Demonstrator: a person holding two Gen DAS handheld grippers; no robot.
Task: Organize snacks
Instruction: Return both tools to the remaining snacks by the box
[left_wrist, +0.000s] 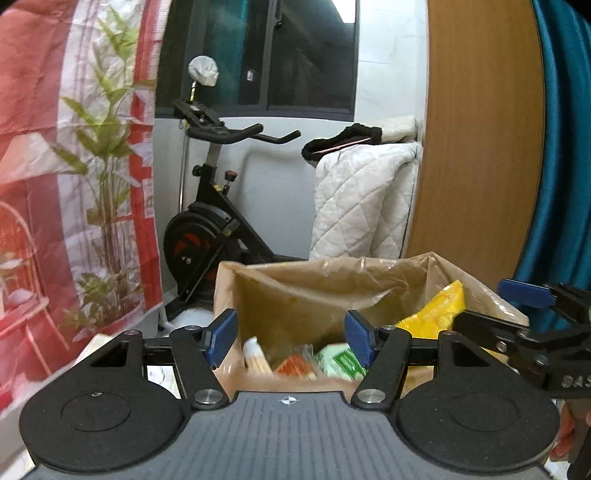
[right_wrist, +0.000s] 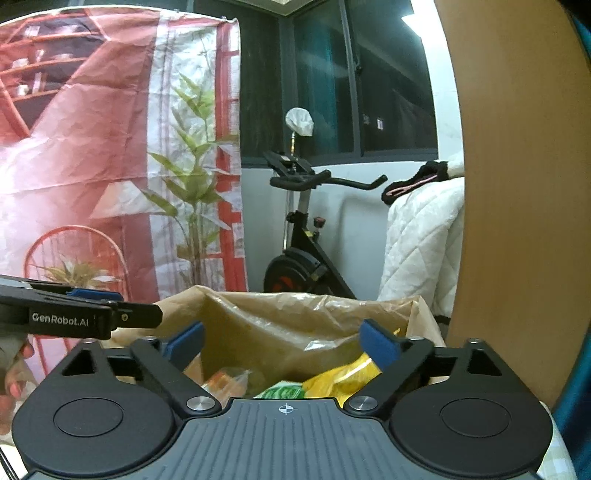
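Note:
A cardboard box (left_wrist: 225, 295) lined with a brown plastic bag stands ahead; it also shows in the right wrist view (right_wrist: 280, 325). Inside lie a yellow snack bag (left_wrist: 432, 314), a green packet (left_wrist: 338, 362), an orange packet (left_wrist: 291, 365) and a pale tube-shaped snack (left_wrist: 255, 354). My left gripper (left_wrist: 291, 336) is open and empty, just in front of the box's near rim. My right gripper (right_wrist: 282, 343) is open and empty over the box, above the yellow bag (right_wrist: 343, 376) and green packet (right_wrist: 282, 391). The right gripper also shows at the right edge of the left wrist view (left_wrist: 528, 314).
An exercise bike (left_wrist: 210, 229) stands behind the box. A red printed backdrop (left_wrist: 55, 184) hangs on the left. A white quilt (left_wrist: 358, 206) drapes beside a wooden panel (left_wrist: 480, 147). A teal curtain (left_wrist: 565, 147) is at the far right.

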